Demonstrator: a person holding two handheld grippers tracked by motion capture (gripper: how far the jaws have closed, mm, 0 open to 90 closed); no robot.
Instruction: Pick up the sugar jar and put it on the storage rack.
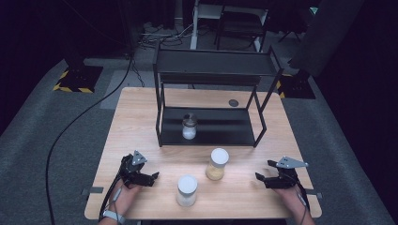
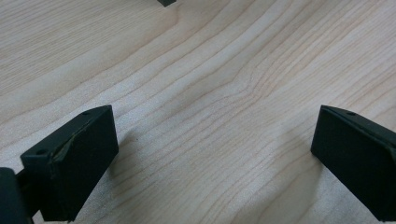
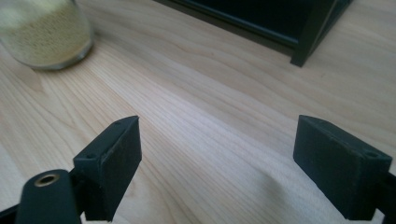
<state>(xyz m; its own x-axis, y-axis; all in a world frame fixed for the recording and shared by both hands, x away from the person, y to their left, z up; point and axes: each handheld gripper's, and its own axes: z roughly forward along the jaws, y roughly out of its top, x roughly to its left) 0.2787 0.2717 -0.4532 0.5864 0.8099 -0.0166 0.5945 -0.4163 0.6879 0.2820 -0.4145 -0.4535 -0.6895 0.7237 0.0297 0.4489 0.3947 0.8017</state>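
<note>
Pale wooden table [image 1: 141, 112] bears no readable writing; left gripper [image 1: 155, 176] and right gripper [image 1: 257, 177] rest gaping, empty, near its front edge, flanking white-lidded white-filled jar [image 1: 187, 190] and yellow-filled jar [image 1: 217, 164].

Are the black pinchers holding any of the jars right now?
No. The left gripper and the right gripper both stand open over bare table, with nothing between their jaws. The yellow-filled jar stands untouched.

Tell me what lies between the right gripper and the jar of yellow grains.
Nothing but bare table: the high view shows it between the right gripper and the jar of yellow grains.
</note>
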